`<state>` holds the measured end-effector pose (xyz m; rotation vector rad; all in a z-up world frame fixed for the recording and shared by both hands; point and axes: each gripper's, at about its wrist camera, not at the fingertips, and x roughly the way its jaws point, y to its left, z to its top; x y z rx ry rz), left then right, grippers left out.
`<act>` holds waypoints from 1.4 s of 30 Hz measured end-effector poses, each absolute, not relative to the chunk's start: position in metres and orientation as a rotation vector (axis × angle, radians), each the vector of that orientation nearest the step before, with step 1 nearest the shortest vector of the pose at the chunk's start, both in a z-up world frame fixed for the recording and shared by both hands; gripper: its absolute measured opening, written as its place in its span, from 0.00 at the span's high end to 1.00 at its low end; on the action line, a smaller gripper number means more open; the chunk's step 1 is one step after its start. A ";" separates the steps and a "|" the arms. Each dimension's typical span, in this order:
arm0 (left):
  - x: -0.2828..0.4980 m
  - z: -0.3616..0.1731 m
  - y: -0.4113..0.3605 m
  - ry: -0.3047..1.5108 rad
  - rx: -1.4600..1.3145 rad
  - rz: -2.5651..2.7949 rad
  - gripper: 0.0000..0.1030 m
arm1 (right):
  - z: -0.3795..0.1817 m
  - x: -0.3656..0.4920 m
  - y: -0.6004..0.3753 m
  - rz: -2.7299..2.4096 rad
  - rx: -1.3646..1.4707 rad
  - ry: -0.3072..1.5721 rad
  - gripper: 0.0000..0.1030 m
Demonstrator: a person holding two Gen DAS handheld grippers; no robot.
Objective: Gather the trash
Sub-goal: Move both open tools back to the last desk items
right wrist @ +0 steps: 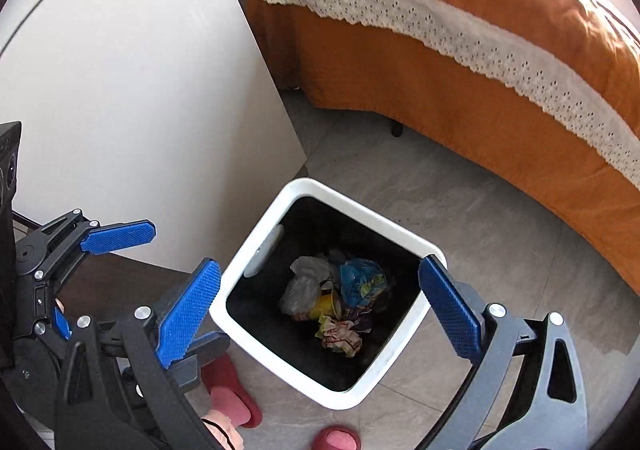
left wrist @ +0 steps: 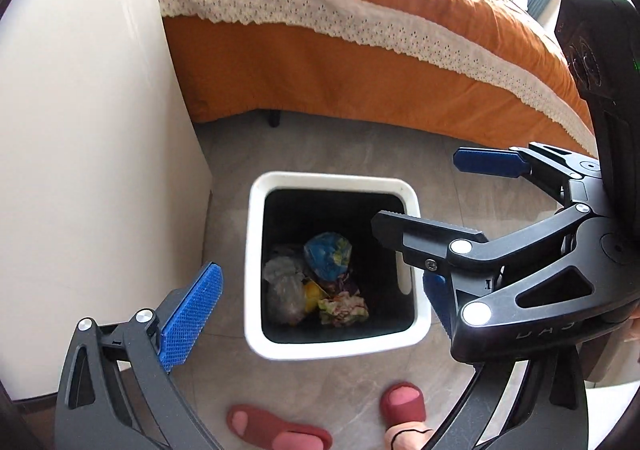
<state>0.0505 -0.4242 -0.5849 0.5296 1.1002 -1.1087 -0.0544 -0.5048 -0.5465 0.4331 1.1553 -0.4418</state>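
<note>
White plastic, the trash bin [left wrist: 256, 274] stands on the grey floor beside the orange bed [left wrist: 360, 62], crumpled wrappers [right wrist: 340, 334] lying at its bottom. Both the left hand-held gripper [left wrist: 316, 314] and right hand-held gripper [right wrist: 320, 314] hang spread and empty above it, so the drop looks done; next comes finding more litter.

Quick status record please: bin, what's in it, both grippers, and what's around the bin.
bin: white square trash bin with dark inside, upright on the grey tile floor
contents: blue crumpled wrapper, clear plastic bag, yellow piece, crumpled printed paper
left gripper: open, nothing between the jaws
right gripper: open, nothing between the jaws, above the bin
surroundings: white cabinet beside the bin, bed with orange cover behind it
person: feet in red slippers near the bin
</note>
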 end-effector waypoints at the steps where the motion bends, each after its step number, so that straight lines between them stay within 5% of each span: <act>1: 0.051 -0.576 -0.424 1.094 0.524 -1.106 0.05 | -0.539 -0.055 -0.504 -0.446 0.431 1.151 0.04; 42: 0.053 -0.207 -0.325 0.715 0.289 -0.824 0.05 | -0.159 -0.001 -0.443 -0.305 0.134 0.699 0.04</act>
